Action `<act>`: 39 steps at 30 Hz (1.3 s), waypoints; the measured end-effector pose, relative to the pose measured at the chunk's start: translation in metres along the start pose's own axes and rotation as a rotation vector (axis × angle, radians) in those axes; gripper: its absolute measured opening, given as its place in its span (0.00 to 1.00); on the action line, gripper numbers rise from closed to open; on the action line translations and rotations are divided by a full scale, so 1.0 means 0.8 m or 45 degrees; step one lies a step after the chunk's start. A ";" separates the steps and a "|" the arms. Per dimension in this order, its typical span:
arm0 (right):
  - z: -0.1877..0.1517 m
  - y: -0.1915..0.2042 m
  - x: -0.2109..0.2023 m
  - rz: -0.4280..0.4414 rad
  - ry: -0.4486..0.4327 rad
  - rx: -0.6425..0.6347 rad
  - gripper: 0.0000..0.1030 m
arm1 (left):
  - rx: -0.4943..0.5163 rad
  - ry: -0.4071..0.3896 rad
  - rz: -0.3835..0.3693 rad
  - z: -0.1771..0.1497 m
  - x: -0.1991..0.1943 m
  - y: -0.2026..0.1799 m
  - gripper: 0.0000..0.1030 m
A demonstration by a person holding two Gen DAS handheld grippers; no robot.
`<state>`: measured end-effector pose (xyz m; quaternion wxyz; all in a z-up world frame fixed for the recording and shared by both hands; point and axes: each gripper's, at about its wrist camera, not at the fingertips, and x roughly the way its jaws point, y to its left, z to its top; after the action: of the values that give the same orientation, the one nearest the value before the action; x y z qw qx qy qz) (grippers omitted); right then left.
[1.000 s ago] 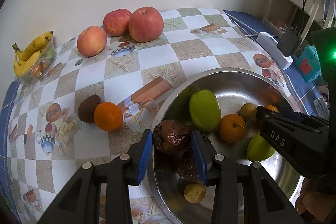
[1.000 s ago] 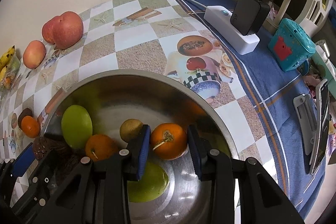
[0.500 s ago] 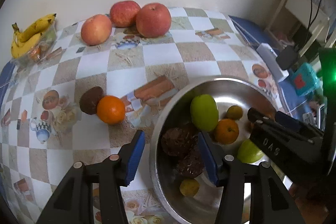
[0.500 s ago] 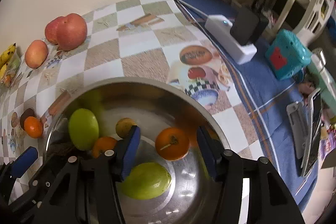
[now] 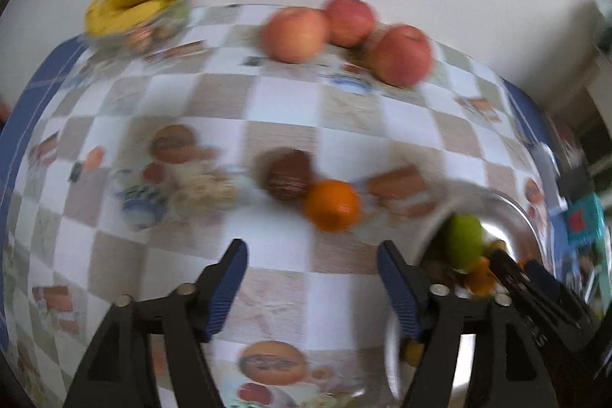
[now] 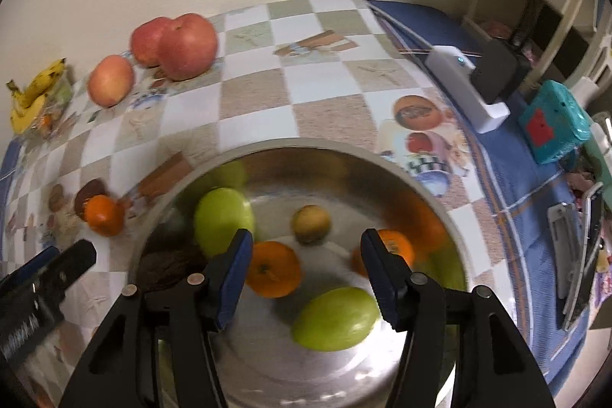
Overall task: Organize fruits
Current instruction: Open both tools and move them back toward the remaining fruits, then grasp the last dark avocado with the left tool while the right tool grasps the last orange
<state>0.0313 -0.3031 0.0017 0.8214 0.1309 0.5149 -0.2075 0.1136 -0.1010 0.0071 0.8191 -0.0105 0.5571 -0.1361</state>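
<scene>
My left gripper (image 5: 311, 249) hangs over the checkered tablecloth just left of the steel bowl (image 5: 501, 197), jaws opening, nothing between them. Beyond its tips lie an orange (image 5: 331, 205) and a dark brown fruit (image 5: 287, 174). My right gripper (image 6: 306, 251) stands open above the bowl (image 6: 306, 142), gripping nothing. In the bowl lie two green fruits (image 6: 222, 218) (image 6: 334, 318), an orange (image 6: 273, 268), a second orange (image 6: 397, 247) partly behind the right finger, a small yellowish fruit (image 6: 310, 222) and a dark brown fruit (image 6: 168, 264).
Three red apples (image 5: 294, 33) (image 5: 350, 20) (image 5: 399, 54) and a bunch of bananas (image 5: 137, 2) sit along the far wall. A white power strip (image 6: 470, 86) with a black charger and a teal box (image 6: 554, 121) lie right of the bowl on blue cloth.
The left gripper let go of the dark brown fruit in the bowl, opened wide and swung left over the tablecloth. The right gripper released its orange, opened and drew back slightly.
</scene>
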 end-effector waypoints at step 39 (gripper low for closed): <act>0.017 0.124 0.000 0.128 -0.095 -0.273 0.94 | -0.340 -0.184 0.170 0.049 -0.004 0.132 1.00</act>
<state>0.0889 -0.2217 0.0079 0.8586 0.0602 0.4961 -0.1145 0.1707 -0.0042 0.0068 0.8556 -0.0918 0.5094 -0.0050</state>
